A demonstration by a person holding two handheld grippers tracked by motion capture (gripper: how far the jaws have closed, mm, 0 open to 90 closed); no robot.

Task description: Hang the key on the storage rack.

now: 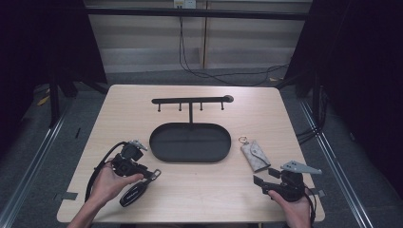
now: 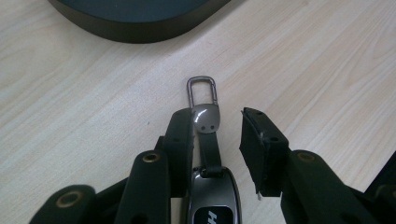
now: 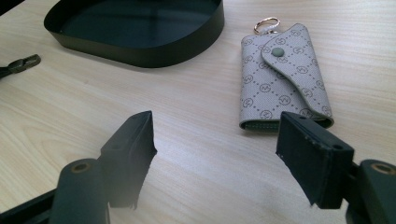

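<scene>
A black car key fob (image 1: 134, 194) with a strap and metal clasp (image 2: 202, 88) lies on the table at the front left. My left gripper (image 1: 145, 173) is low over it, and the strap runs between its jaws (image 2: 223, 122). One pad touches the strap's metal cap; the other stands apart from it, so the gripper is open. A beige patterned key pouch (image 1: 255, 155) with a gold ring lies at the right. My right gripper (image 1: 265, 175) sits open just in front of it (image 3: 215, 123), nothing between its fingers. The pouch (image 3: 282, 79) lies beyond one jaw.
A black oval tray (image 1: 190, 142) stands mid-table, and a black bar with several hooks (image 1: 190, 100) rises from its far side. The tray's rim (image 3: 140, 51) is close ahead of both grippers. Bare wood lies between the two hands.
</scene>
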